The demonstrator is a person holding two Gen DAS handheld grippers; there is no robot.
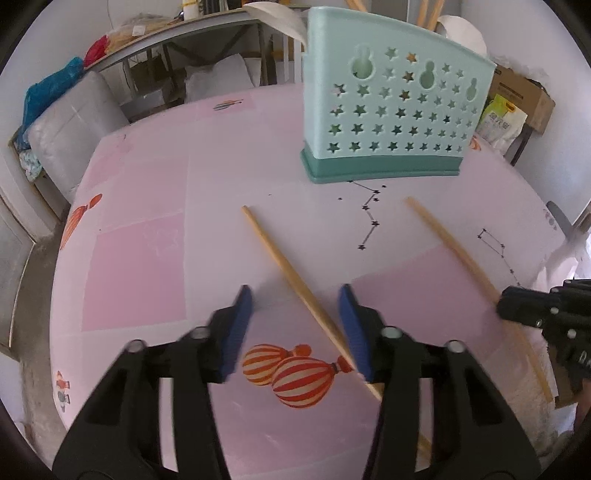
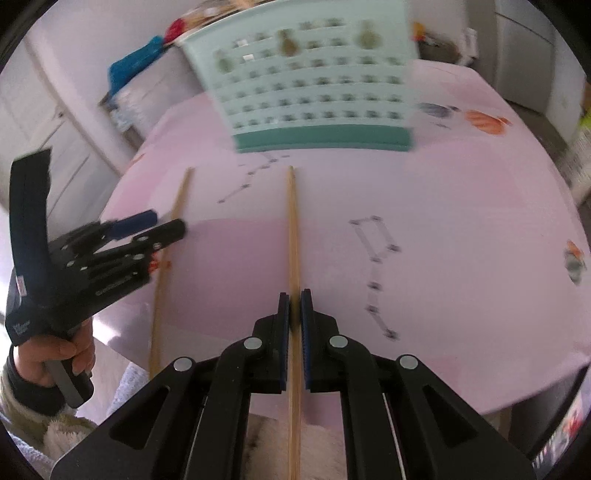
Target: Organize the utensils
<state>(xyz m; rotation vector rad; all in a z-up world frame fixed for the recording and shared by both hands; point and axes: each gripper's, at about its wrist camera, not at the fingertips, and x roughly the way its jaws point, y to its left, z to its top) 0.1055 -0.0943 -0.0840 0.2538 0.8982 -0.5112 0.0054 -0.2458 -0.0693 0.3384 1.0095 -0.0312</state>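
Two wooden chopsticks lie on the pink tablecloth (image 1: 140, 266) in front of a teal star-holed utensil holder (image 1: 391, 107) (image 2: 314, 85). The holder has chopsticks (image 1: 430, 11) and a white spoon (image 1: 280, 18) standing in it. My left gripper (image 1: 295, 295) (image 2: 168, 223) is open, and one chopstick (image 1: 291, 277) (image 2: 173, 229) runs slantwise between its blue pads, close to the right one. My right gripper (image 2: 294, 295) (image 1: 504, 308) is shut on the other chopstick (image 2: 293, 221) (image 1: 450, 243), which points straight toward the holder and reaches back past the table's near edge.
A person's hand (image 2: 55, 354) holds the left gripper's handle at the near left. Behind the table are a shelf with clutter (image 1: 166, 33), wrapped bundles (image 1: 70, 122) and a cardboard box with bags (image 1: 524, 99). The table edge curves close on both sides.
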